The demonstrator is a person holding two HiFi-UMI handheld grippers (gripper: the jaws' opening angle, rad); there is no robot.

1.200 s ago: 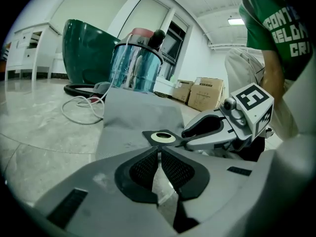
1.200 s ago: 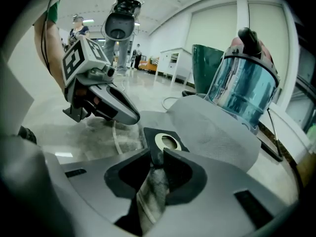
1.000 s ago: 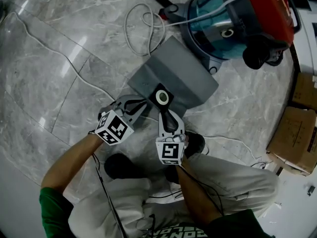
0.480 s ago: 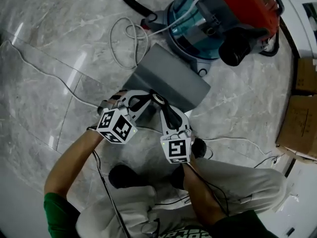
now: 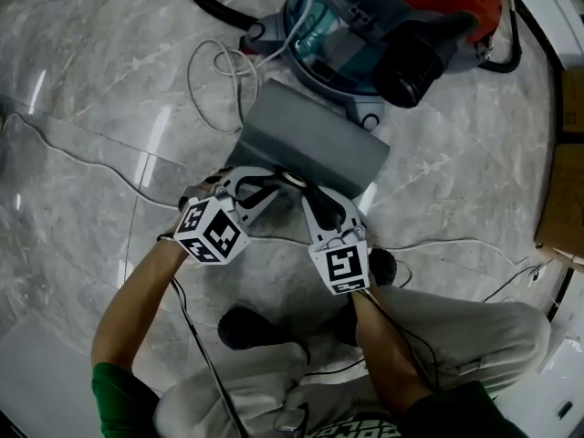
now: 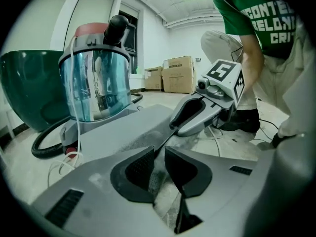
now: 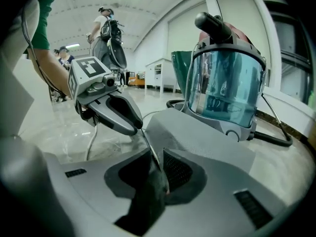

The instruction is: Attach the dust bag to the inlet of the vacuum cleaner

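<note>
1. Tool grips first: the left tool point(image 5: 265, 182) and the right tool point(image 5: 307, 195) are sitting side by side, nearly touching. Each is pinching the near edge of the dust bag point(image 5: 310, 140), with its jaws narrowed onto the thin material.
2. Far from them, the vacuum cleaner point(image 5: 365, 21) is standing on the floor point(image 5: 91, 108). Its dark round port point(image 5: 408, 67), which I take for the inlet, is pointing toward the near right, well apart from the held edge. With both tools occupied, nothing is bracing the machine. It seems to be sitting on small wheels, so a push at the port may be sending it rolling away rather than seating the bag.
3. Between tools and machine, the grey bag is stretching away toward the vacuum's base. I cannot tell whether its far end is resting on the floor. Because only one edge is being held, the limp body may be sagging, swinging or folding under as it is carried round to the port, and a hard tug could be tearing it.
4. Just between the tools, a pale bit of the bag's collar point(image 5: 292, 180) is showing. With the jaws gripping so close to it, they may be fouling the port or bringing the collar on skew.
5. Left of the bag a white cord point(image 5: 214, 67) is lying coiled, and a thin cable point(image 5: 438, 242) is running along the near right, so either could be snagging the bag or a foot.
</note>
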